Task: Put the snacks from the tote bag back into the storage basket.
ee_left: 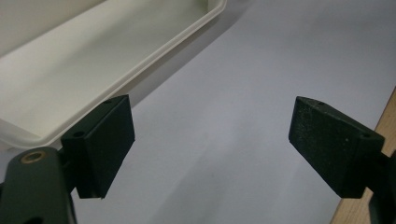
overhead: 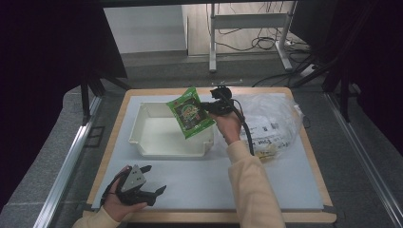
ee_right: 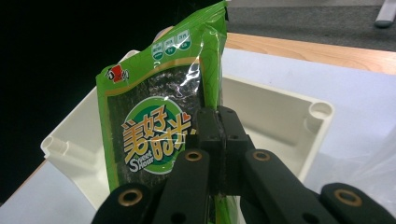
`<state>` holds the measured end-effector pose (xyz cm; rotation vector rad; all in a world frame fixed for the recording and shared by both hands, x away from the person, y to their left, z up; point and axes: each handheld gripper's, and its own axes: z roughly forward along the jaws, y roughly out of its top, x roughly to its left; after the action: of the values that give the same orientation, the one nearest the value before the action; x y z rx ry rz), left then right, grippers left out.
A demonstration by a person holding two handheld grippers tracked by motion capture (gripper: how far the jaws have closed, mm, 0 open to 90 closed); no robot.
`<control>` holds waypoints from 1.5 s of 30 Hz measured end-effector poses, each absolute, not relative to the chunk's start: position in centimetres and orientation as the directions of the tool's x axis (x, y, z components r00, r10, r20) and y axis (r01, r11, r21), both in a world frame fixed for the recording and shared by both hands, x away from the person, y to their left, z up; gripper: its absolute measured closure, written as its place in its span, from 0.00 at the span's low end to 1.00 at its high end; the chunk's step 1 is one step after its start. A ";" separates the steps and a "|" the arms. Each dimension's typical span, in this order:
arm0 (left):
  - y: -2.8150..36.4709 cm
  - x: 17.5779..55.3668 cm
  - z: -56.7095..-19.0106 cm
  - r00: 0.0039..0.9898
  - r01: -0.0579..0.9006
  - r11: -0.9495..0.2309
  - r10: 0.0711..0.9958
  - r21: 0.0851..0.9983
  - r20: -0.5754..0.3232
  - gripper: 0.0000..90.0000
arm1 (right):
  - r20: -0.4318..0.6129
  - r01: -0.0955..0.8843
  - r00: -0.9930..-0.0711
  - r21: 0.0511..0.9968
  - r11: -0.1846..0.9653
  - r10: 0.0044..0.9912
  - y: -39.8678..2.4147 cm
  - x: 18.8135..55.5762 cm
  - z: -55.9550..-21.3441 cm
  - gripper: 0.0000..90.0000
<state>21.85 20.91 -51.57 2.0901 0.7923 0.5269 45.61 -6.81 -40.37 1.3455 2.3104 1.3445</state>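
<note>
Two black two-jaw grippers are at work over a pale grey mat (overhead: 285, 185) laid on a wooden table (overhead: 304, 217). The right gripper (overhead: 205, 109) has its jaws pressed together on the edge of a green plastic snack packet (overhead: 190, 112) with a round yellow-lettered label and a dark see-through window. In the right gripper view the packet (ee_right: 154, 126) stands nearly upright, its edge pinched between the two jaws, and the jaws show no gap beyond the foil itself. In the high view the packet hangs tilted above the right-hand part of a shallow white rectangular plastic tray (overhead: 142, 128), clear of the tray floor. The tray's rim and a rounded corner (ee_right: 322, 112) lie behind the packet in the right gripper view.

Just right of the tray rests a crumpled clear plastic bag (overhead: 273, 123) with printed labels, close beside the right forearm in its cream sleeve (overhead: 249, 185).

The left gripper (overhead: 154, 183) sits near the mat's front edge, well apart from the tray. Its jaws stand wide apart with nothing between them, above bare mat, the tray's rim (ee_left: 154, 60) ahead to their left.
</note>
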 end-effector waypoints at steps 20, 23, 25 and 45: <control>21.0 21.9 -51.5 0.715 0.351 -0.465 0.694 0.813 0.089 0.16 | 0.323 0.648 -0.577 0.740 0.180 0.750 -4.7 45.9 -41.8 1.00; 20.9 21.8 -51.5 0.716 0.347 -0.459 0.693 0.818 0.085 0.16 | 0.327 0.656 -0.574 0.732 0.182 0.751 -4.0 46.0 -42.5 1.00; 20.9 21.8 -51.5 0.716 0.348 -0.459 0.693 0.817 0.085 0.16 | 0.331 0.661 -0.569 0.729 0.179 0.753 -3.6 46.1 -42.8 1.00; 21.1 21.9 -51.4 0.718 0.347 -0.452 0.692 0.822 0.077 0.16 | 0.329 0.677 -0.563 0.710 0.194 0.758 0.5 46.4 -45.2 1.00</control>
<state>21.91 21.07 -51.41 2.0738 0.7877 0.5157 46.41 0.47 -45.18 1.4190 2.3524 1.3186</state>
